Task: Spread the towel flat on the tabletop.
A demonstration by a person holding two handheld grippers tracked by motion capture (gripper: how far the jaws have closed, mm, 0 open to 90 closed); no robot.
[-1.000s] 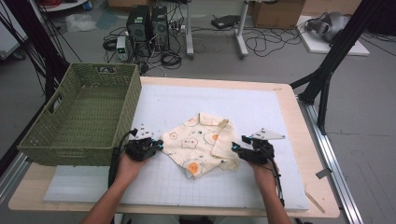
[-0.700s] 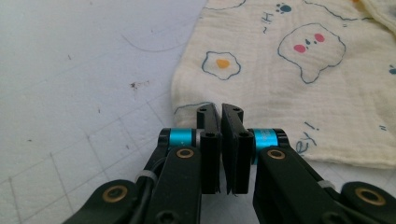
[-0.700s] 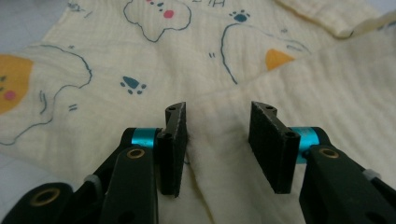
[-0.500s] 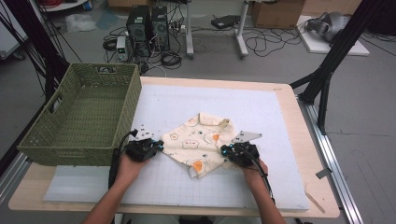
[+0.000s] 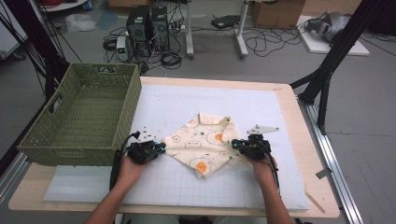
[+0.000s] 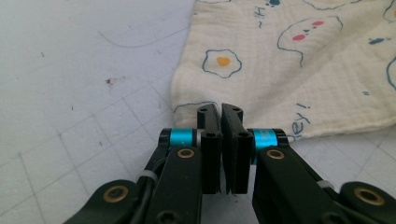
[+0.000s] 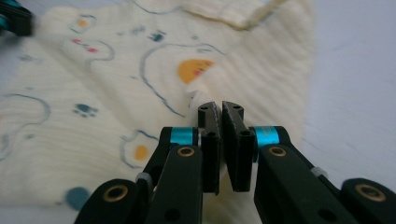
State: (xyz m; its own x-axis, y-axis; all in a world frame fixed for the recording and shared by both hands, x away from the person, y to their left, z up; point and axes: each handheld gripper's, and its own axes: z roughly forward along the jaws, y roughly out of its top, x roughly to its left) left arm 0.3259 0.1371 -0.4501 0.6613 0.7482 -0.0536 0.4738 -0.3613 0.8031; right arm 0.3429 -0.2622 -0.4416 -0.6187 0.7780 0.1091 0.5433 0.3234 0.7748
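Note:
A cream cloth printed with fried eggs and small faces lies rumpled on the white gridded mat. My left gripper sits at the cloth's left corner. In the left gripper view its jaws are shut with the cloth's edge pinched at the tips. My right gripper is at the cloth's right side. In the right gripper view its jaws are shut, with a small fold of the cloth nipped at the tips. The left gripper shows blurred at the top left of that view.
A green woven basket stands at the table's left side, close to my left hand. The wooden table edge runs along the right of the mat. Computers, cables and black stand legs are on the floor beyond the table.
The right gripper moved left from beside the cloth onto its right edge and closed there, then shifted slightly back to the right. The left gripper stayed at the left corner.

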